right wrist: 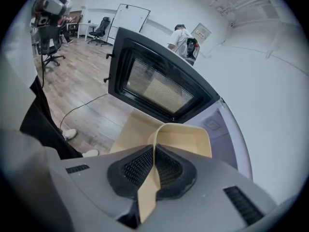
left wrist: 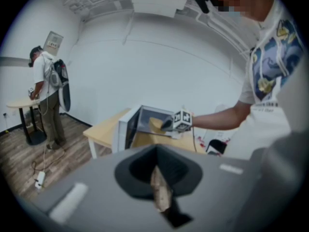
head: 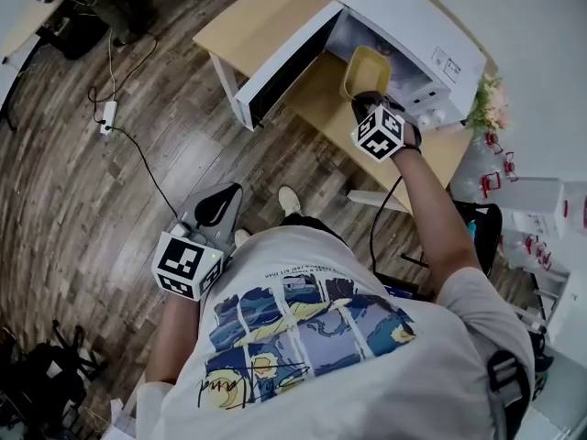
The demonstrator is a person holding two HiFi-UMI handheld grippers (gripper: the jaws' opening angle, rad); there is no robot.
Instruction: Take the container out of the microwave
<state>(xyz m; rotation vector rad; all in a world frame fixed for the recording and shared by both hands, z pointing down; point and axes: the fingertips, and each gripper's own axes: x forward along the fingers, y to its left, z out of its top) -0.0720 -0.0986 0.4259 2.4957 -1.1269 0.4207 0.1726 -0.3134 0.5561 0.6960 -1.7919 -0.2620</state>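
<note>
Now, arm outstretched, right claw (right wrist: 153, 168) tight on yellow container (right wrist: 187, 140) rim at microwave (head: 413, 24).

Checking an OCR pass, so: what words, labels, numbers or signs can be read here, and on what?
No text can be read for certain.
T-shirt: a small print line and a handwritten scrawl by the picture, both too small.
Stickers on the microwave: too small.
Wall panel: blurred.
</note>
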